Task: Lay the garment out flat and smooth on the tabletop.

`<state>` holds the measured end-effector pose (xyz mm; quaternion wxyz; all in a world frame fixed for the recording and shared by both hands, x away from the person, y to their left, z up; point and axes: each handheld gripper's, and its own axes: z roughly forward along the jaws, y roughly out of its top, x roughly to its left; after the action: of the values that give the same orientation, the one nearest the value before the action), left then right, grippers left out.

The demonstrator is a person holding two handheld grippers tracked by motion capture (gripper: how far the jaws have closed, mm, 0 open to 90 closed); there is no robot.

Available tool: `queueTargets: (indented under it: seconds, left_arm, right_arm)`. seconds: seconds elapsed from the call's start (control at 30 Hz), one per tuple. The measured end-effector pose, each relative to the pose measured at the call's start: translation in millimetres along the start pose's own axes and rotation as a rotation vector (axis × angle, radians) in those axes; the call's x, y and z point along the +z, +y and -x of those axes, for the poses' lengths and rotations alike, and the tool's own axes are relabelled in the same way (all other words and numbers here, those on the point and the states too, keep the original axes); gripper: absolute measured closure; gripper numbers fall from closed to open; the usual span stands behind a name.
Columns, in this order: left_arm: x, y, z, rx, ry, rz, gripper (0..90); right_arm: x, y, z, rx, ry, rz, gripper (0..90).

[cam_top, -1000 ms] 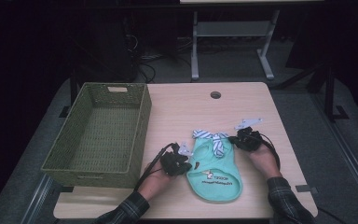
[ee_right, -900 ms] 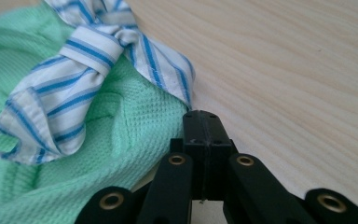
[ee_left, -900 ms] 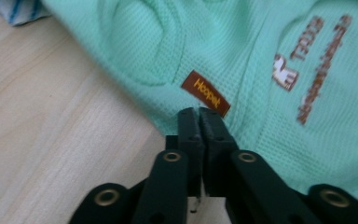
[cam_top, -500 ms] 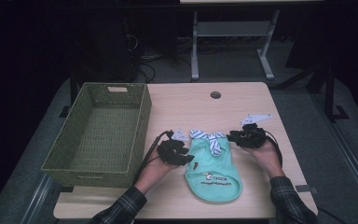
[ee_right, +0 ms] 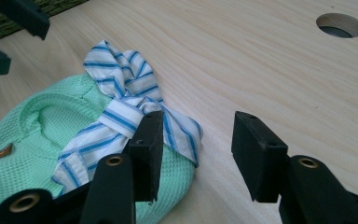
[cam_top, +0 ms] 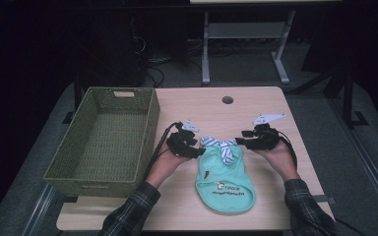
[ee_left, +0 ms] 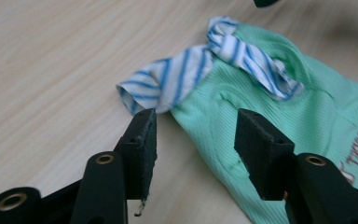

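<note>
While both claws flank it, the green garment [cam_top: 225, 184] lies flat, near the table [cam_top: 256, 105] front edge.
Left claw [cam_top: 195, 153] and right claw [cam_top: 240, 143] have just been opening, gripping nothing; basket [cam_top: 103, 142] left, bare wood beyond.

garment [cam_top: 225, 182] on table [cam_top: 270, 105], basket [cam_top: 103, 142] left

The small garment [cam_top: 226, 184] is mint green in a fine ribbed knit, with white sleeves [cam_top: 220, 145] striped in blue and dark lettering near its hem. It lies on a pale wood-grain tabletop [cam_top: 256, 105] beside an olive-green woven basket [cam_top: 147, 130]. Both grippers' jaws are matt black, and the person's shirt sleeve [cam_top: 130, 216] is a dark plaid.
</note>
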<state>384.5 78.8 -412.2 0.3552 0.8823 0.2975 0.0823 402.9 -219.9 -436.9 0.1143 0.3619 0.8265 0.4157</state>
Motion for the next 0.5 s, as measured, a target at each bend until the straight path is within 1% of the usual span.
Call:
queueTargets:
  seconds: [0.07, 0.17, 0.23, 0.33, 0.37, 0.4, 0.47, 0.5]
  left_arm:
    - [2.4, 4.4, -3.7, -0.009, 0.006, 0.012, 47.2]
    - [7.8, 10.4, -8.6, -0.011, 0.016, 0.014, 47.1]
    - [11.8, 12.6, -11.2, -0.015, 0.021, 0.016, 47.0]
    - [21.6, 14.9, -15.9, -0.025, 0.016, 0.005, 46.6]
    - [24.0, 15.2, -16.8, -0.028, 0.015, 0.006, 46.6]
    - [27.4, 15.5, -18.4, -0.029, 0.015, 0.004, 46.6]
    - [32.4, 15.7, -19.8, -0.036, 0.009, 0.004, 46.6]
    - [34.7, 15.7, -20.4, -0.033, 0.010, -0.001, 46.6]
  right_arm:
    - [1.9, 0.9, 2.0, -0.003, 0.004, 0.003, 53.0]
    - [4.9, 2.0, 3.6, 0.008, 0.018, 0.004, 53.1]
    - [7.5, 1.8, 5.7, 0.005, 0.028, 0.006, 53.1]
    - [11.4, 1.2, 7.8, 0.009, 0.043, -0.003, 53.2]
    - [12.7, 1.1, 7.9, 0.018, 0.048, -0.006, 53.2]
    - [14.1, 0.6, 8.9, 0.010, 0.049, -0.002, 53.2]
    - [16.9, -0.6, 10.2, 0.017, 0.066, -0.005, 53.3]
    - [18.7, -1.5, 11.1, 0.011, 0.070, -0.005, 53.5]
